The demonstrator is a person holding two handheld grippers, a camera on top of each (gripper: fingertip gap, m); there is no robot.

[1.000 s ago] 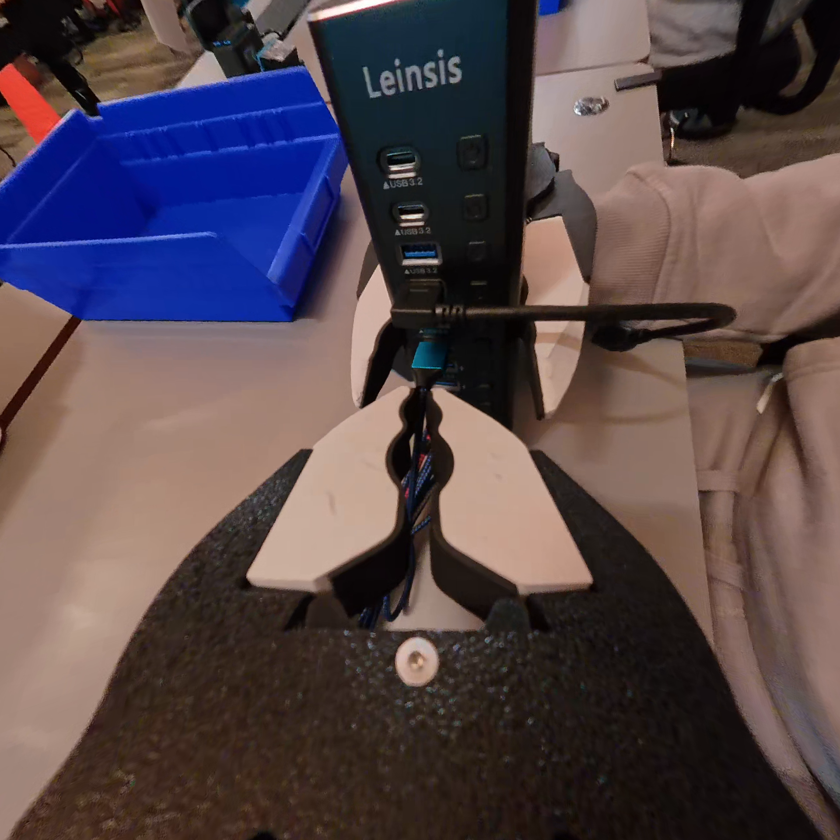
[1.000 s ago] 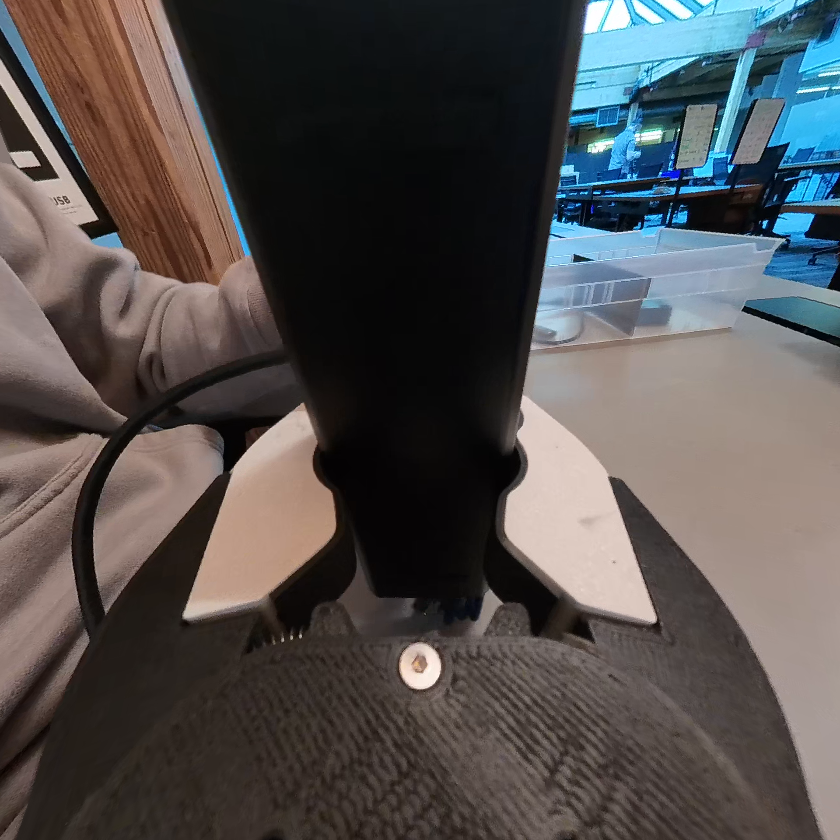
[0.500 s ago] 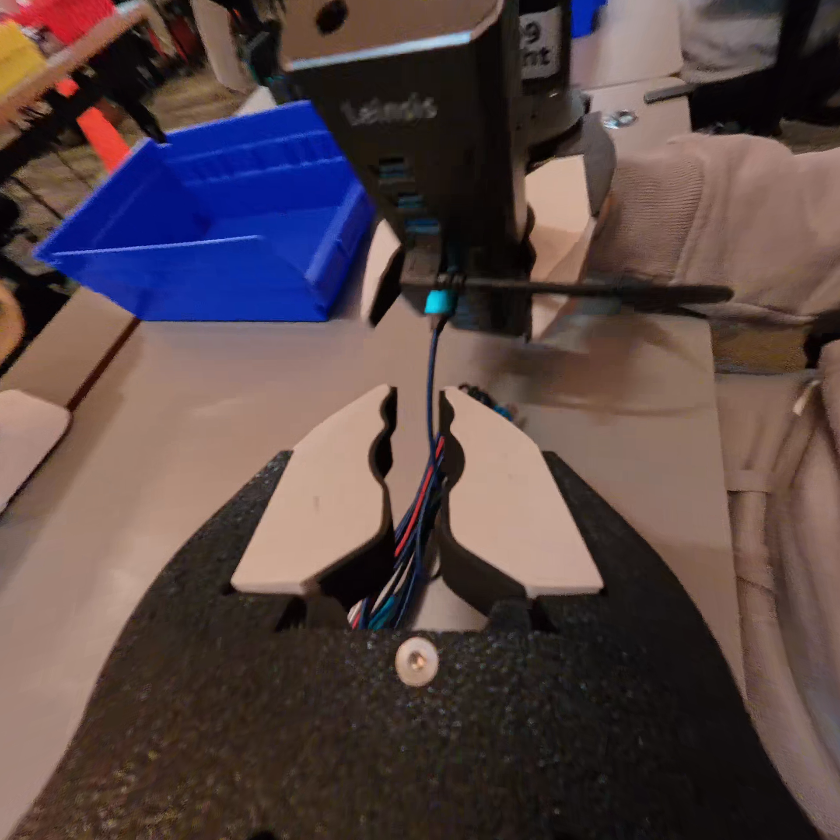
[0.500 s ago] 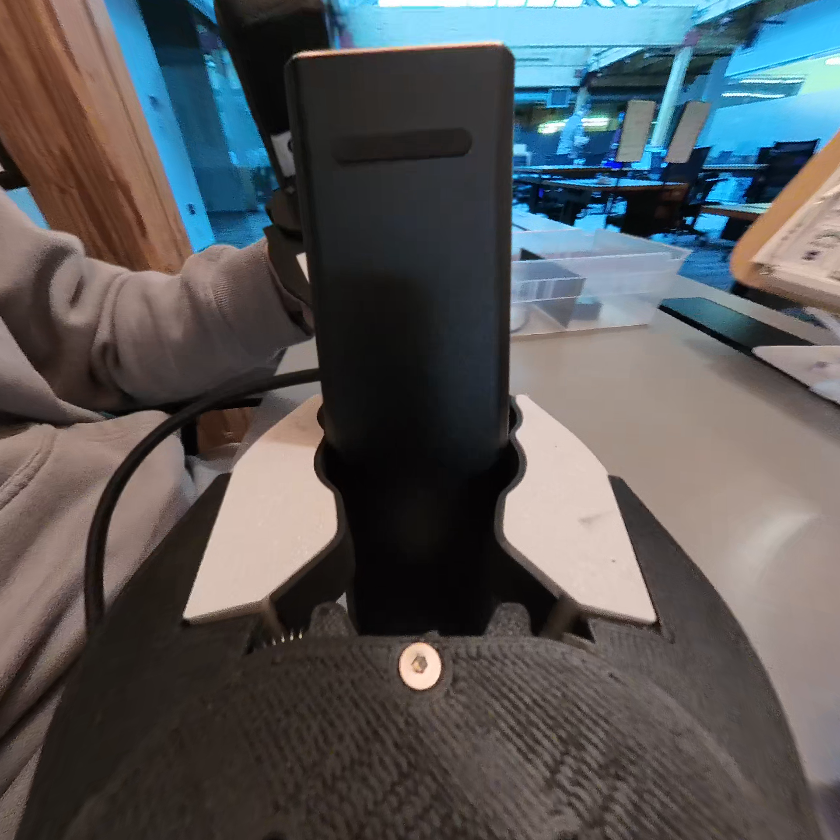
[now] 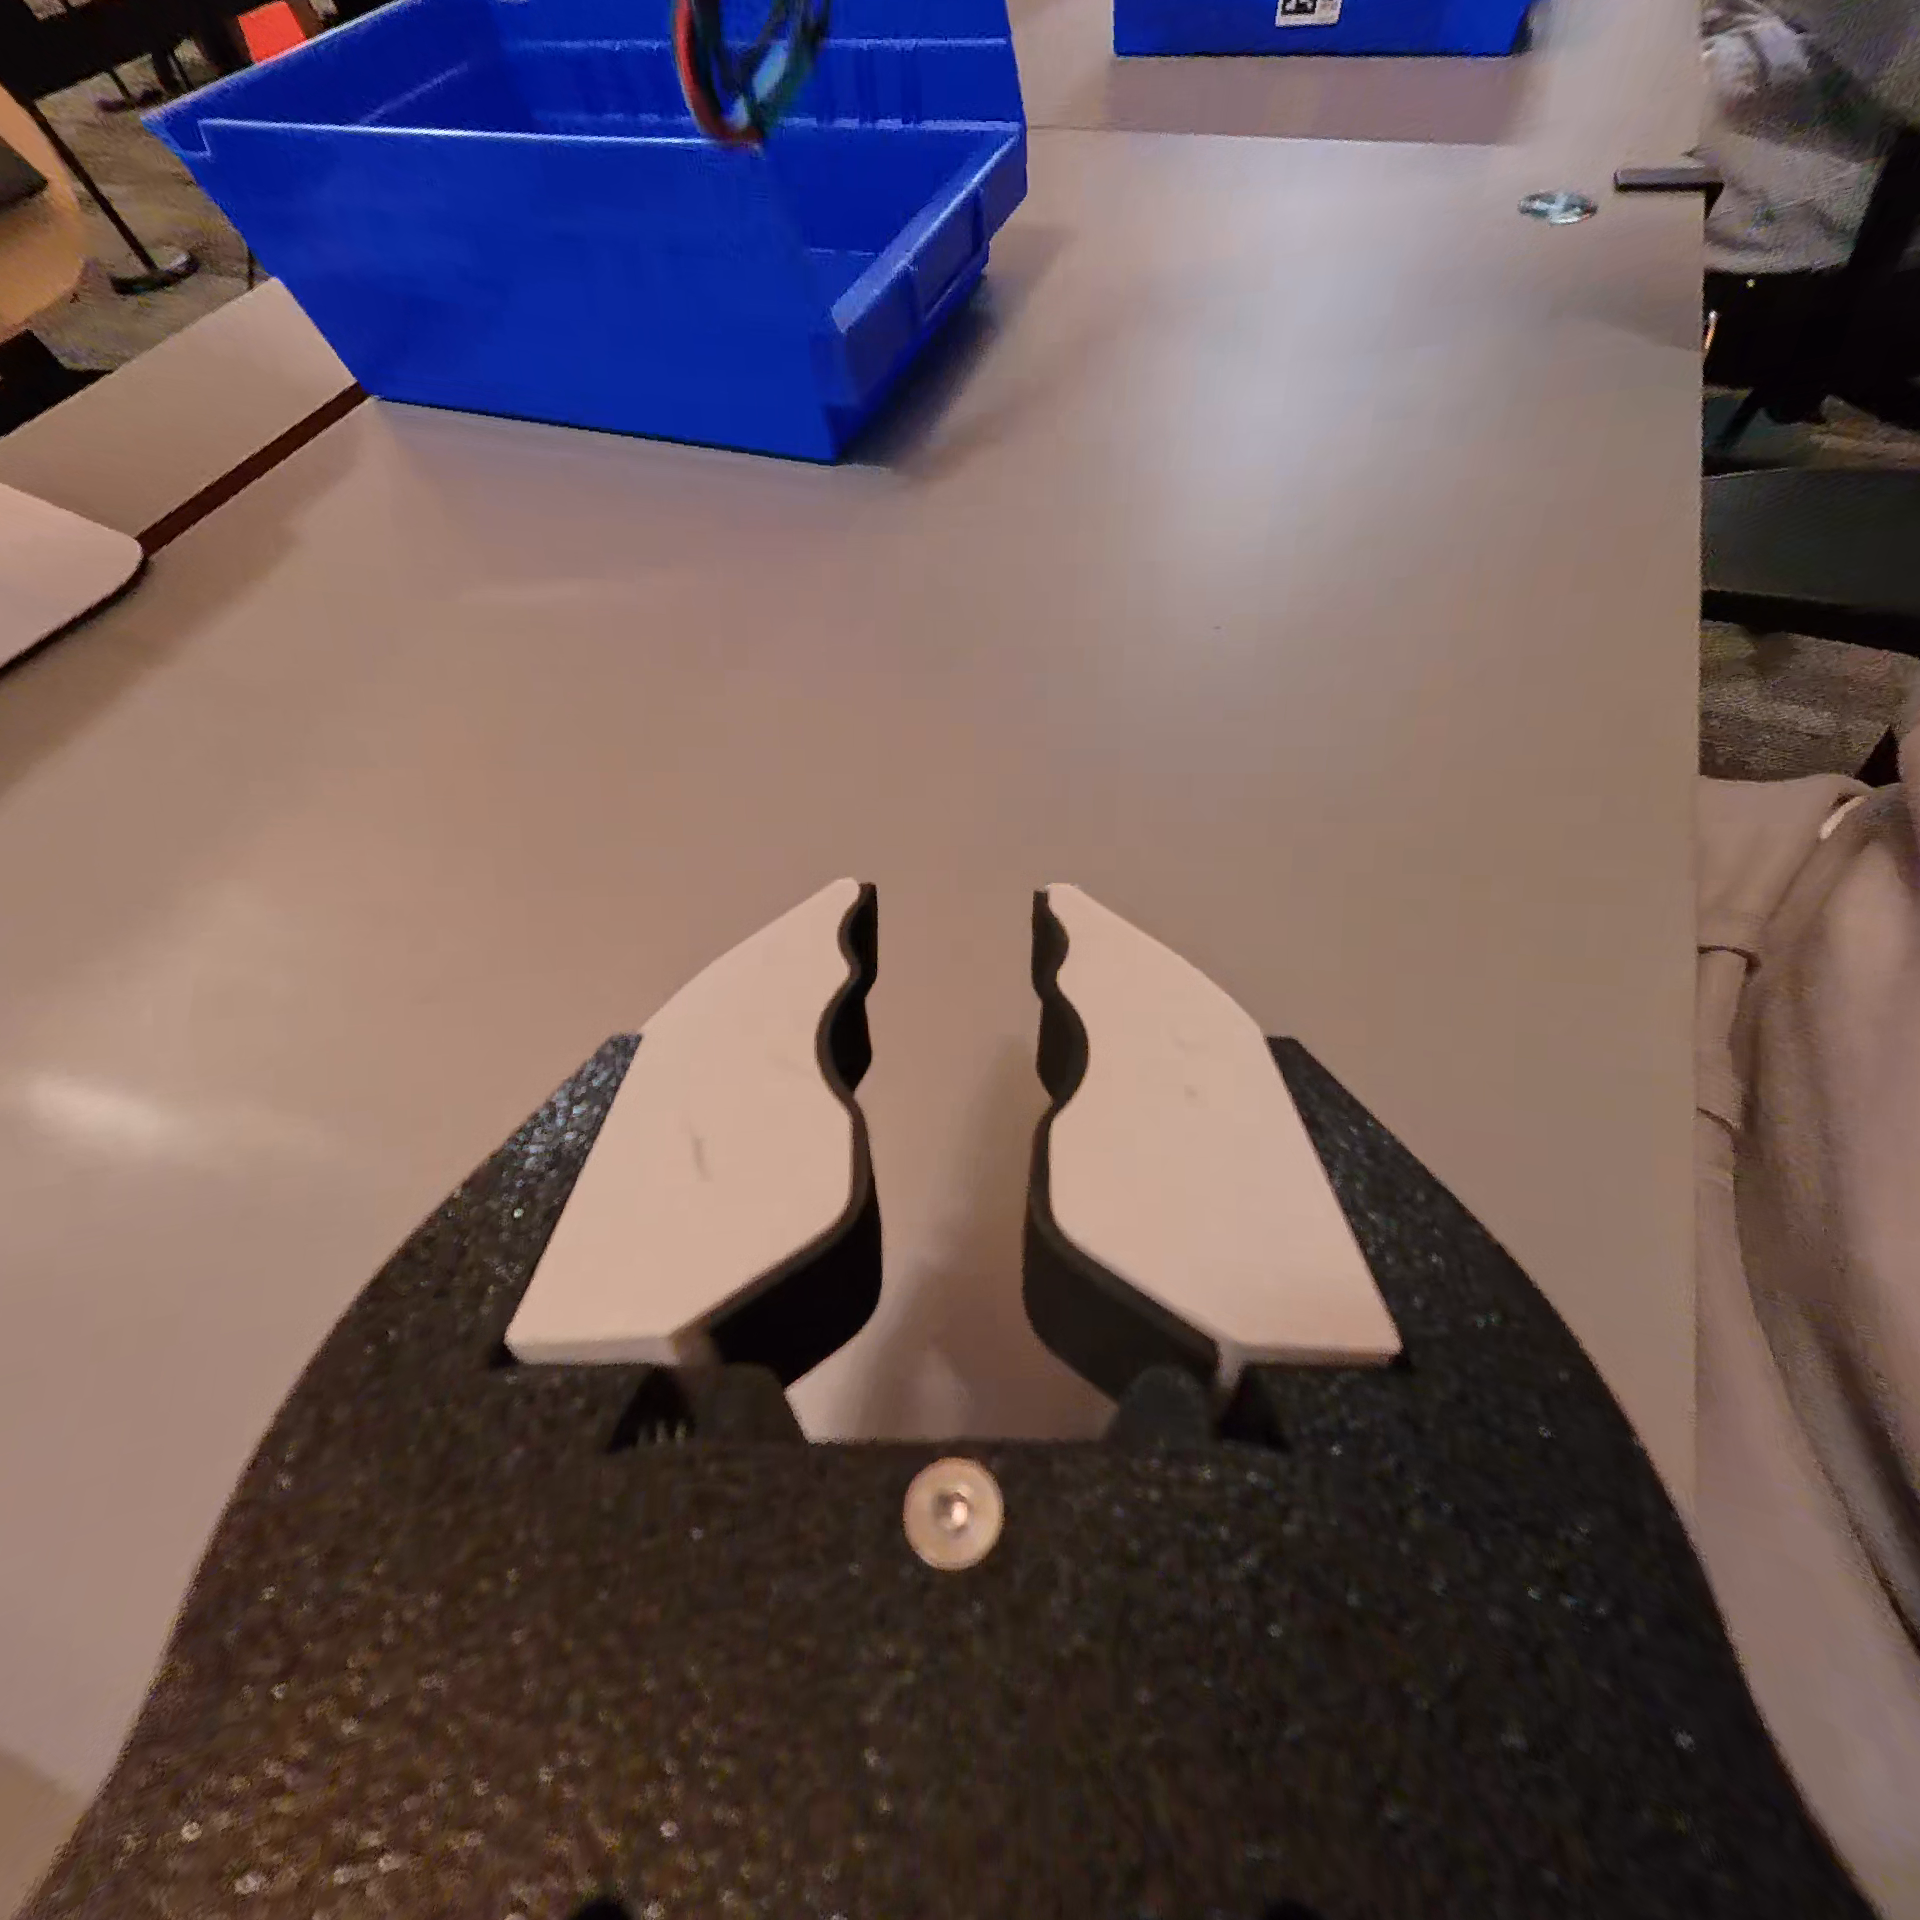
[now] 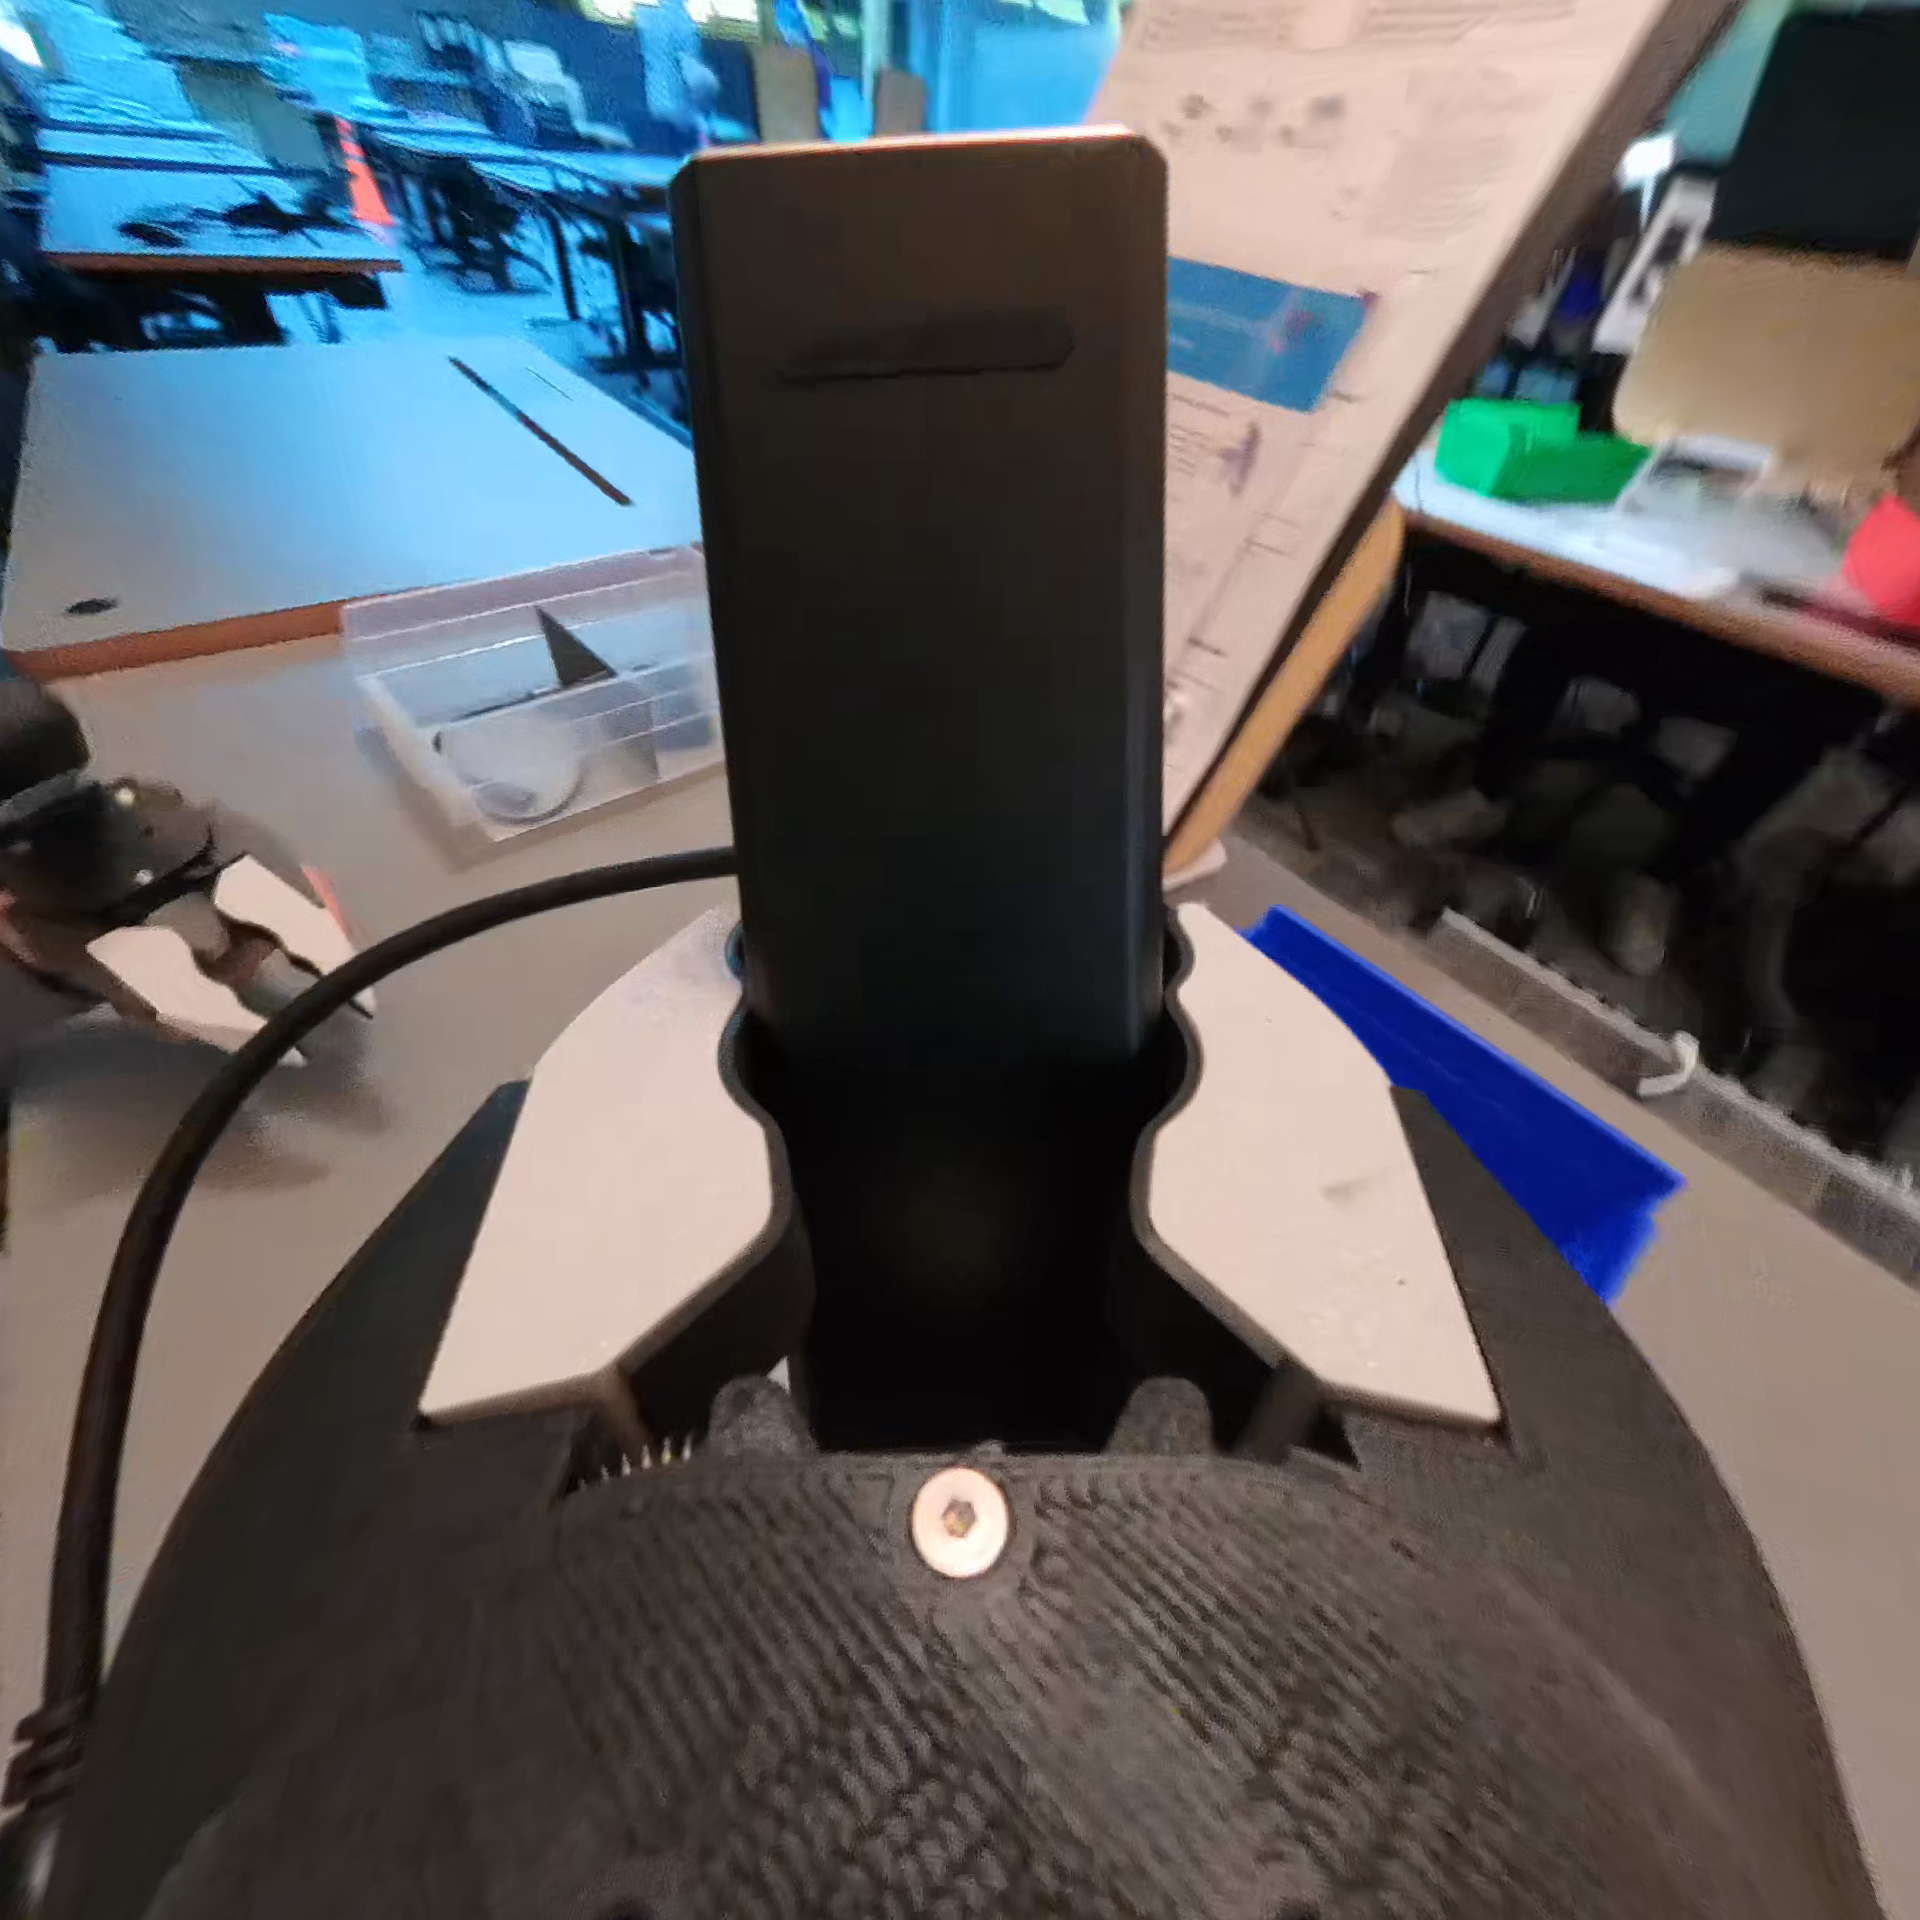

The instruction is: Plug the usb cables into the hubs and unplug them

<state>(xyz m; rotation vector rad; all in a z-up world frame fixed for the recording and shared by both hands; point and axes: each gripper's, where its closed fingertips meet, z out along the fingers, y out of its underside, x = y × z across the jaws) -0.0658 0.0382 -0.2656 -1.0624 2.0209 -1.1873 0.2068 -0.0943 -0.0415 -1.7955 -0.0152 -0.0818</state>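
My right gripper [image 6: 951, 935] is shut on the lower end of a black USB hub [image 6: 935, 571], held upright with its plain back toward the camera. A black cable [image 6: 312, 987] loops out from behind the hub to the left. My left gripper [image 5: 954, 904] is open and empty, low over the table [image 5: 1143, 675]. A braided red, blue and green cable [image 5: 743, 73] hangs at the top of the left wrist view, over the blue bin [image 5: 623, 239]; its upper end is out of frame. The left gripper's fingers [image 6: 260, 914] show blurred at the left of the right wrist view.
A second blue bin [image 5: 1320, 26] stands at the back. A clear compartment tray [image 6: 540, 707] lies on the table beyond the hub. A leaning poster board [image 6: 1351, 364] and a blue bin's rim [image 6: 1455, 1091] are to the right. A person's grey sleeve [image 5: 1829, 1143] is at the table's right edge.
My left gripper let go of the braided cable and opened. The right gripper swung the hub up and away toward the blue bin, the braided cable dangling with it.
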